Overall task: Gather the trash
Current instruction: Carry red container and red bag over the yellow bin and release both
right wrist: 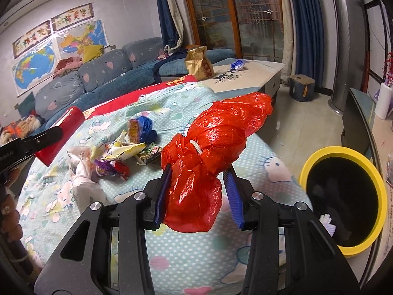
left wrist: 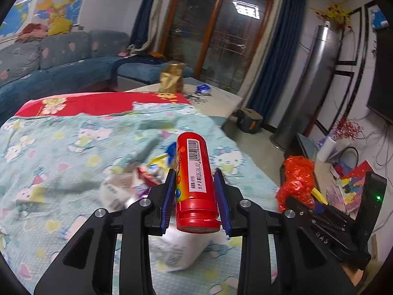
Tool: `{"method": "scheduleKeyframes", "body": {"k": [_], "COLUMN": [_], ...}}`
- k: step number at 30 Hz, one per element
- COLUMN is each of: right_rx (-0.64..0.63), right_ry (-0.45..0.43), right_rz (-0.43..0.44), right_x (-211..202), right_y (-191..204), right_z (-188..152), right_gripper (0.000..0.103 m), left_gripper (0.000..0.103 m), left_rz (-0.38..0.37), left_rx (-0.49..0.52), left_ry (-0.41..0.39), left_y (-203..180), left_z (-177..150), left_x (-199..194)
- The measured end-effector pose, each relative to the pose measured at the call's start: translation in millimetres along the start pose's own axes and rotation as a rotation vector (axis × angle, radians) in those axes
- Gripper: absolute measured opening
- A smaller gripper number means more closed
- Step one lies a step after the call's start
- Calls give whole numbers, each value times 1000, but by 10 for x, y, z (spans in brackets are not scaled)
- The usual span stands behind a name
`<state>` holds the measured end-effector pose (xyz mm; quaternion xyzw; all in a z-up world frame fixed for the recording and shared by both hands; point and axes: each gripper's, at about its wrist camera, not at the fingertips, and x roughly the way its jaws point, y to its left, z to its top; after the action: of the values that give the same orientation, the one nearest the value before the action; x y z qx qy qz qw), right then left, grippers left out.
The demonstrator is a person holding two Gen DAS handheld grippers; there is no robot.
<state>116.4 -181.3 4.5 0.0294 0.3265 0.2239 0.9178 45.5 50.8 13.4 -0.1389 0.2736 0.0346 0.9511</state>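
The left gripper [left wrist: 196,196] holds a red tube [left wrist: 196,182] tight, and the right gripper [right wrist: 199,191] squeezes a crumpled red bag [right wrist: 211,157]. Below them, more trash [right wrist: 118,154] lies on a blue cat blanket [right wrist: 181,253], with a yellow bin [right wrist: 343,196] on the right. Farther back are a tabletop [right wrist: 255,71] with a gold bag [right wrist: 197,62], a blue sofa [right wrist: 81,83], wall maps [right wrist: 34,66] and dark glass doors [left wrist: 221,34].

Two fisheye views, each looking forward and slightly downward along a handheld gripper's two fingers, close above a table under a cartoon-print cloth [left wrist: 61,152]. The left wrist view faces the glass doors [left wrist: 221,32], with the right gripper [left wrist: 316,204] at its right edge. The right wrist view faces likewise; both share the litter pile [right wrist: 118,157], sofa [right wrist: 98,78] and gold bag [right wrist: 197,62].
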Motion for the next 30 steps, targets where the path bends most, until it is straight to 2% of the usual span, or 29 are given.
{"method": "scheduleKeyframes", "body": {"k": [7,30], "right_rx": [3,74], "right_ry": [-15,-36], "right_rz": [-30,-168], "right_x": [-86,-319], "right_y": [-137,-777], "right_z": [45,43], "right_gripper": [35,35], "left_gripper": [30,30], "left_rz": [-60,-185], "left_rx": [41,114], "left_ry": [9,38], "left_y": [-284,-951], "left_z": [13,-30], "left_x": [124,431]}}
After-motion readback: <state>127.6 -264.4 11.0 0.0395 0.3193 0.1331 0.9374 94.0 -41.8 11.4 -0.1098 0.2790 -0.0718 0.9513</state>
